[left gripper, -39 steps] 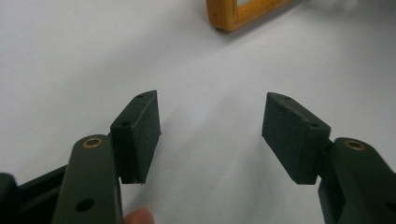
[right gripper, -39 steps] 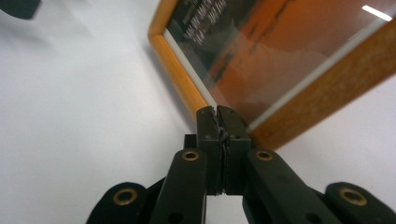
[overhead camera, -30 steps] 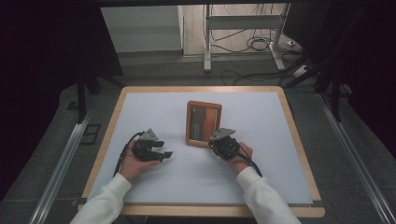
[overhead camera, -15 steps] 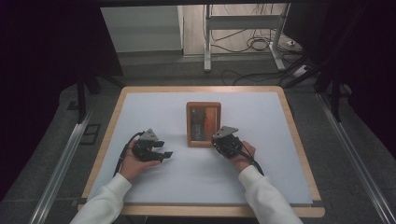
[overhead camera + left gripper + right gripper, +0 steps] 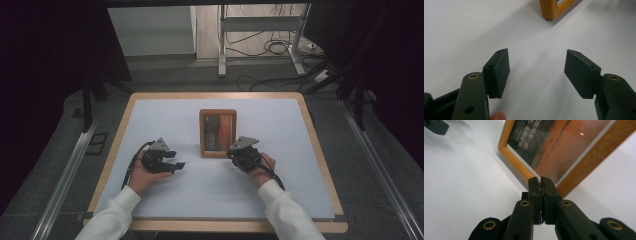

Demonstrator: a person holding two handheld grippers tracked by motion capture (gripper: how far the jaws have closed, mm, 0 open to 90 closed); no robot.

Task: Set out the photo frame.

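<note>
Lab — dark-curtained rig, floor cables (image 5: pixel 260 50), white-topped table (image 5: pixel 150 115)

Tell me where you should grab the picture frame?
Probably by a long wooden side rail of the frame, with the jaws straddling that rail from the outside. The frame lies flat on the table with glass in the middle, so only its raised, narrow border offers a grip.

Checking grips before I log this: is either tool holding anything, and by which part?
Nothing is held. The right tool is shut at the picture frame's corner; the left tool is open over the table.
</note>
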